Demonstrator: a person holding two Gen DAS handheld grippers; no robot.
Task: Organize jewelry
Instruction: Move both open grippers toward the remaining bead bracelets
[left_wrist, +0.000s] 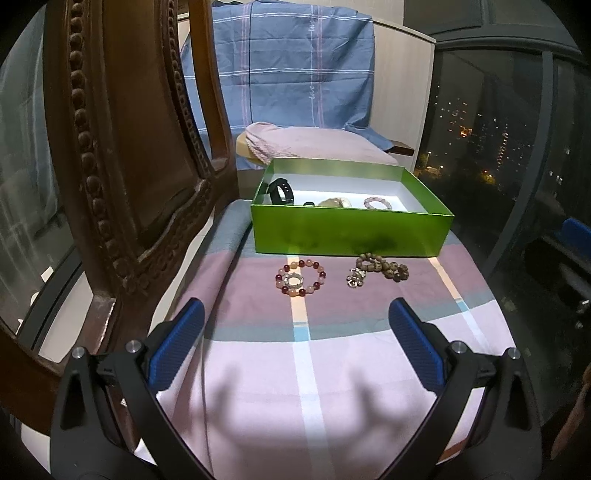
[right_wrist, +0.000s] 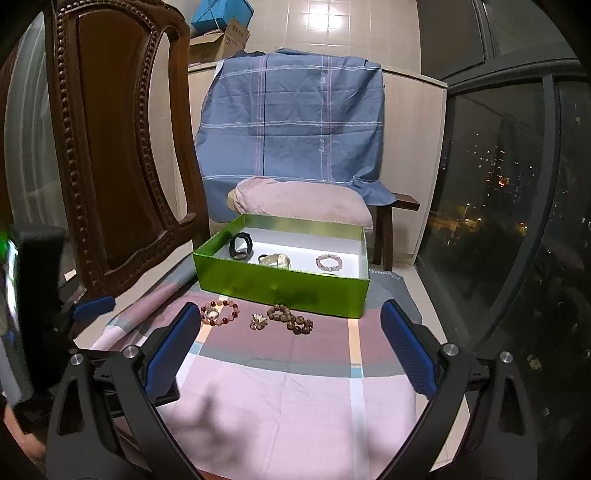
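Checked cloth (left_wrist: 332, 369) by a night window, green box (left_wrist: 351, 230) at the back.
Both grippers, left (left_wrist: 295, 314) and right (right_wrist: 290, 317), hover wide open and empty; bracelets (left_wrist: 301, 279) and beads (left_wrist: 382, 268) lie just before the box, a watch (left_wrist: 279, 191) inside.

Green box (left_wrist: 351, 230), pink-and-grey checked cloth (left_wrist: 351, 354), red-and-peach bead bracelet (left_wrist: 301, 278), blue plaid sheet (right_wrist: 291, 110)

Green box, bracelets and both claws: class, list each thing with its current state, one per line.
green box: open, no lid
black watch: inside box
pink bead bracelet: inside box
red-and-pink bead bracelet: on cloth
brown bead bracelet: on cloth
left claw: open, empty
right claw: open, empty
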